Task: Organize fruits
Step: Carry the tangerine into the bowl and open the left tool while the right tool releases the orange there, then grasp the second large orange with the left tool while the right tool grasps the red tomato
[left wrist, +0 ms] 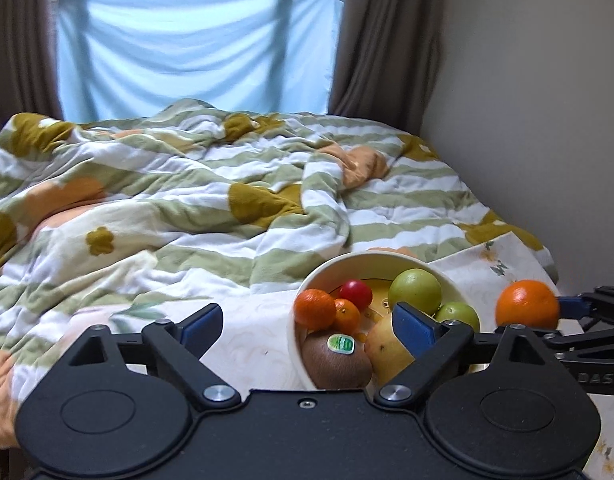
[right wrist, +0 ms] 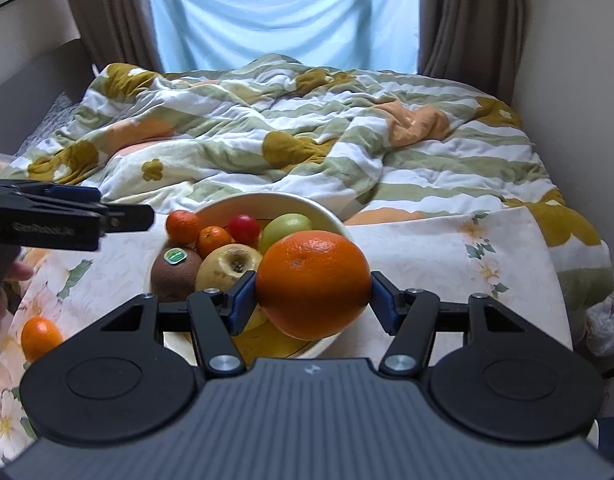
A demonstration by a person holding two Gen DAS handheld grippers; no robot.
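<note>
Behind everything a rumpled striped duvet (right wrist: 307,128) covers the bed, and nearer the cameras lies a pale floral cloth (right wrist: 447,264) carrying a white bowl (right wrist: 331,216) of fruit. The right tool (right wrist: 313,300) has its blue pads pressed on either side of a big orange (right wrist: 313,282), held just above the bowl's near rim, the bowl lying straight ahead of it and a little below. My reading is that the coming move is a short lowering forward into the bowl, where the yellow apple (right wrist: 227,266) and green fruit (right wrist: 285,226) leave only a narrow free patch, so the orange may roll against them.

The left tool (left wrist: 307,330) stands wide open with nothing between its fingers, off to the bowl's left side; the right tool is plainly the nearer one for this drop. A small mandarin (right wrist: 39,336) sits alone on the cloth at the left, closer to the left tool.

Hidden: the bowl's floor under the orange, the bowl's near rim behind both tool bodies, and whatever carries the cloth. A kiwi (right wrist: 175,270) with a sticker is half cut off
</note>
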